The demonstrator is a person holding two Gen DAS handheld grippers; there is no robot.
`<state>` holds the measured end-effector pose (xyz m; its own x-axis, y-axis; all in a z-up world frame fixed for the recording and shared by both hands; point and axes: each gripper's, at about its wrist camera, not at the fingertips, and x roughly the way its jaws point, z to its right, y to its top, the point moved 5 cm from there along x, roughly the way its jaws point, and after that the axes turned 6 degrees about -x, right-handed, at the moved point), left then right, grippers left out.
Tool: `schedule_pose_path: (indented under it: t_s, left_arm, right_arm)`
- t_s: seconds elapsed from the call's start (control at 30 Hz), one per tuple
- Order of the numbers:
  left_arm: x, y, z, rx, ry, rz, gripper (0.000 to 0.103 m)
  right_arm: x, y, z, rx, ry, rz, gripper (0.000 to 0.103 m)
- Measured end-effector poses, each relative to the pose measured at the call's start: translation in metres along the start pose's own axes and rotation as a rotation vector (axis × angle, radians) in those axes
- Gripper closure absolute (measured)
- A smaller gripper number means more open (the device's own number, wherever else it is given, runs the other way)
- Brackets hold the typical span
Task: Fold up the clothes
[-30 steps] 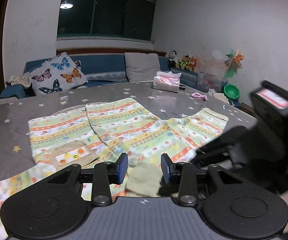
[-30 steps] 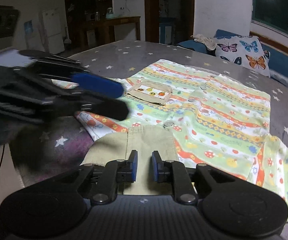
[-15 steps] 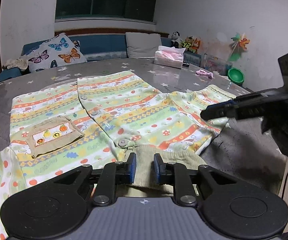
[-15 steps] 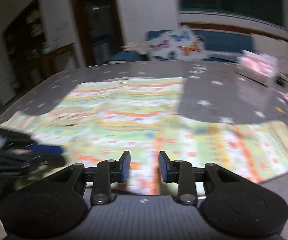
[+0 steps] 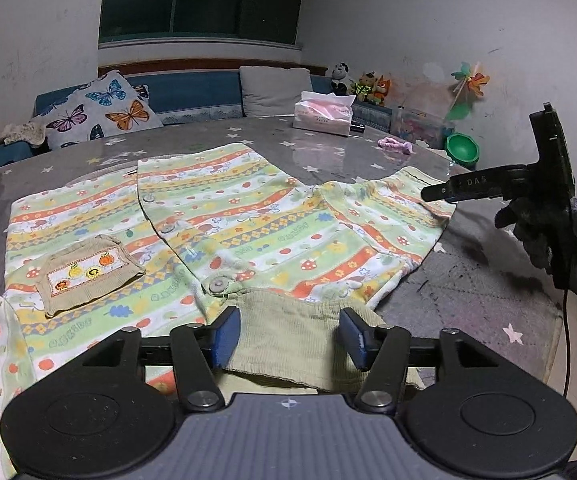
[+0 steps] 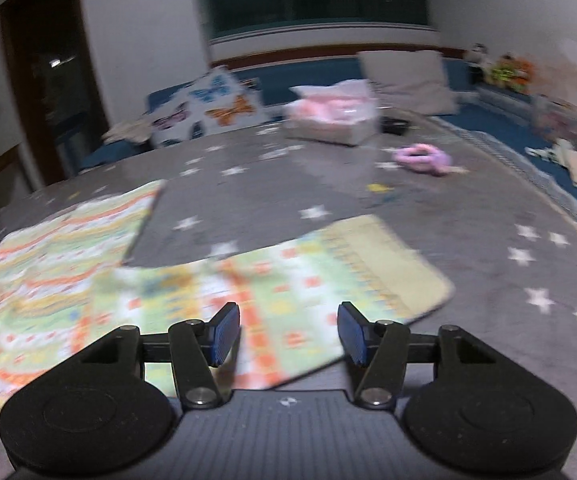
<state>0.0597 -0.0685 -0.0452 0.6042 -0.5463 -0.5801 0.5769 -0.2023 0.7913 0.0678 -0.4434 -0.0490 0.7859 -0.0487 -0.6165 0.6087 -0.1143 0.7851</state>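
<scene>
A striped green, orange and white child's shirt (image 5: pixel 224 216) lies flat, front up, on the grey star-patterned table (image 5: pixel 328 152). It has buttons and a tan chest pocket (image 5: pixel 88 268). My left gripper (image 5: pixel 288 336) stands open over its tan ribbed collar (image 5: pixel 288 340). In the left wrist view, the other gripper (image 5: pixel 464 190), held by a gloved hand (image 5: pixel 544 228), hovers at the shirt's right sleeve. In the blurred right wrist view, my right gripper (image 6: pixel 288 332) is open just above that sleeve (image 6: pixel 328 276), near its tan cuff (image 6: pixel 400 264).
A pink tissue pack (image 5: pixel 322 114), a pink hair tie (image 5: pixel 396 145) and a green bowl (image 5: pixel 463 148) sit at the far side. A blue sofa (image 5: pixel 192 92) with a butterfly cushion (image 5: pixel 96 112) runs behind. The table edge drops off at the right (image 5: pixel 560 308).
My left gripper closed on the collar, then opened and let it go. My right gripper opened and swung from the collar to the right sleeve.
</scene>
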Motion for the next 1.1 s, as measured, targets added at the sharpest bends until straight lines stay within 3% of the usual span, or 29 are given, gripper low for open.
schedule_pose_path:
  t_s: [0.03,0.17,0.3,0.57,0.73,0.97,1.1]
  left_arm:
    - [0.0,0.0,0.001,0.001,0.005,0.003,0.037]
    - [-0.007,0.004,0.001,0.002,0.033,0.032,0.011]
    - [-0.02,0.014,-0.002,-0.002,0.046,0.083,0.0]
    - [-0.029,0.027,-0.038,-0.085,0.166,0.134,0.0]
    - [-0.026,0.021,-0.059,-0.145,0.23,0.119,0.0]
    - [-0.019,0.013,-0.07,-0.178,0.262,0.093,0.0]
    - [-0.017,0.009,-0.075,-0.193,0.274,0.082,0.0]
  right_arm:
    - [0.0,0.001,0.008,0.012,-0.021,0.003,0.046]
    - [-0.003,0.003,0.03,0.049,-0.066,0.026,0.042]
    - [0.0,0.004,0.044,0.069,-0.117,0.029,0.042]
    - [0.01,0.003,0.048,0.076,-0.148,0.021,0.046]
    - [0.011,0.002,0.044,0.044,-0.188,0.016,0.053]
    - [0.009,0.003,0.041,0.058,-0.176,0.017,0.089]
    - [0.001,0.004,0.034,0.097,-0.124,0.03,0.096]
